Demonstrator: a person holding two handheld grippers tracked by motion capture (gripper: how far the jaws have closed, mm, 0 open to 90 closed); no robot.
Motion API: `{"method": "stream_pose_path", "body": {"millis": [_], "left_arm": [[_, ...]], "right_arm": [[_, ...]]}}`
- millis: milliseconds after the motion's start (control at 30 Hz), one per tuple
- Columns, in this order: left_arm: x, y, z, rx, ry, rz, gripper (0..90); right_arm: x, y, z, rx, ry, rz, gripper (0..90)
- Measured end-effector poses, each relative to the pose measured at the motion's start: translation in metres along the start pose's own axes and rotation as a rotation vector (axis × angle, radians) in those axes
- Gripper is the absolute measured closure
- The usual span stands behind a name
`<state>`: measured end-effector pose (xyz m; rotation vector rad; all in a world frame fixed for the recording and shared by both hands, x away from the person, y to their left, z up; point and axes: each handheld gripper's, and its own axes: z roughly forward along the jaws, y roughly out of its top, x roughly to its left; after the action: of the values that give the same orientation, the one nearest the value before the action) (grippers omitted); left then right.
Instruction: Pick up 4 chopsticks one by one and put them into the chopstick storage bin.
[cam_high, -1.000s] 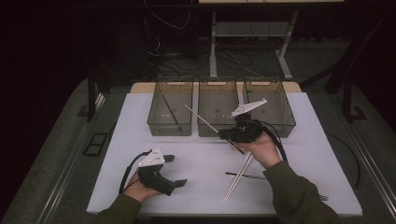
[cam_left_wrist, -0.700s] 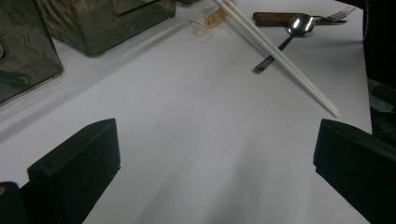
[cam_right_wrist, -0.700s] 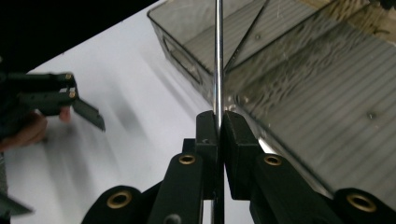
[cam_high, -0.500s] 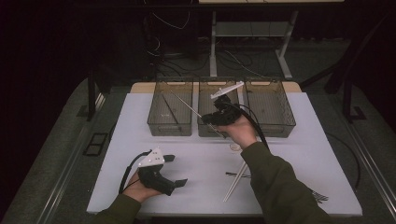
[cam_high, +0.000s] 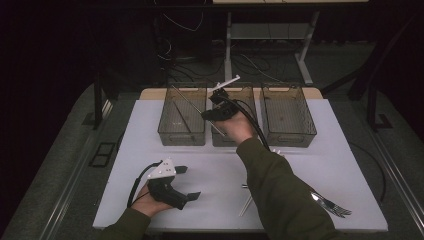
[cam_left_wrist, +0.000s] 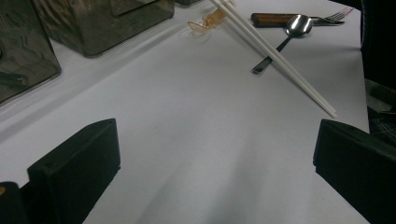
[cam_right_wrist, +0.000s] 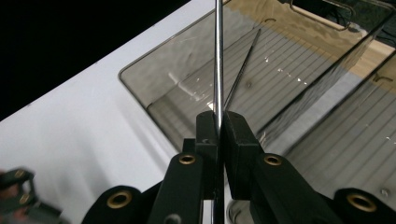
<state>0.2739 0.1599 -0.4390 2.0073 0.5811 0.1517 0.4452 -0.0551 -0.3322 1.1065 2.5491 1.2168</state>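
— Clamped hard, right gripper (cam_right_wrist: 218, 122), on a metal chopstick (cam_right_wrist: 217, 56); rod running straight out ahead of the jaws, tip over the left bin (cam_high: 183, 116); held pinch-thin and near one end, so liable to pivot or slide out if tilted further.

— And if let go too high?

— Likely to bounce off the ribbed floor, or strike the bin wall just below the tip and tip out onto the white mat (cam_high: 150, 130); could also land crosswise on the second rod (cam_right_wrist: 243, 65) lying inside, possibly its mate, though hard to tell through the tinted wall.

— Left gripper (cam_left_wrist: 210, 154)?

— Resting low on the mat, jaws spread wide, gripping nothing; white chopsticks (cam_left_wrist: 275, 56) ahead and to its right, spoon (cam_left_wrist: 293, 29) and fork (cam_left_wrist: 327, 17) beyond those.

— Changed from a second ago?

— Right arm reached forward and leftward; then hovering near the right bin (cam_high: 287, 114), half a second ago over the middle bin (cam_high: 235, 127), now past it; left hand unmoved.
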Motion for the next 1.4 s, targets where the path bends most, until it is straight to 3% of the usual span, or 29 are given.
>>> {"method": "stream_pose_path", "body": {"millis": [333, 667, 1233, 1400], "left_arm": [[-0.001, 0.0, 0.0, -0.01, -0.006, -0.009, 0.0], [-0.001, 0.001, 0.0, -0.015, -0.014, -0.008, 0.0], [-0.002, 0.002, 0.0, -0.022, -0.021, -0.011, 0.0], [-0.002, 0.002, 0.001, -0.029, -0.021, -0.007, 0.1]], "right_arm": [[-0.008, 0.025, 0.029, 0.027, -0.072, 0.057, 85.1], [-0.016, 0.036, 0.056, 0.071, -0.113, 0.116, 85.1], [-0.011, 0.042, 0.093, 0.145, -0.145, 0.135, 85.0], [-0.009, 0.043, 0.096, 0.125, -0.145, 0.135, 84.0]]}}
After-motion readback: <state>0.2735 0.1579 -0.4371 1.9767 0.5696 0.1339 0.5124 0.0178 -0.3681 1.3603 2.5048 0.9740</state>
